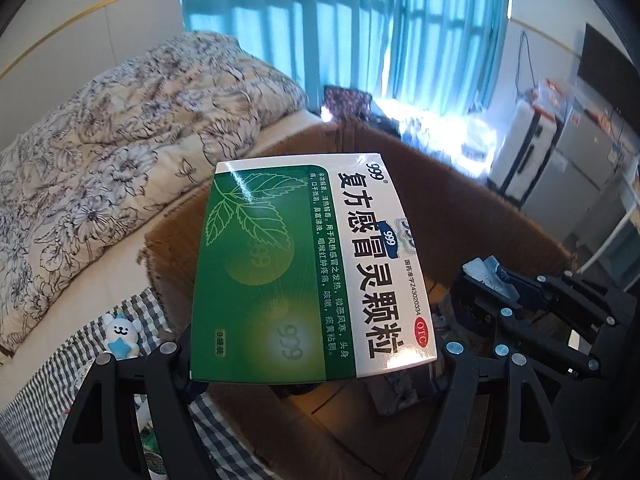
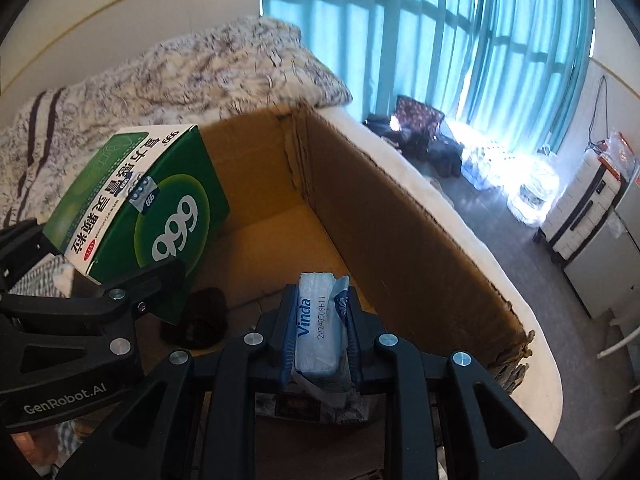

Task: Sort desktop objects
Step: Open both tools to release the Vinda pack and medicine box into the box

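The left gripper was clamped on a green medicine box, filling the centre of the left view, held over the open cardboard box for dropping in. At lower centre of the right view, the right gripper pinched a tissue pack, likewise above the carton.

My medicine box hides most of the carton floor behind it. Beneath the box, a dark object is half covered and I can't identify it.
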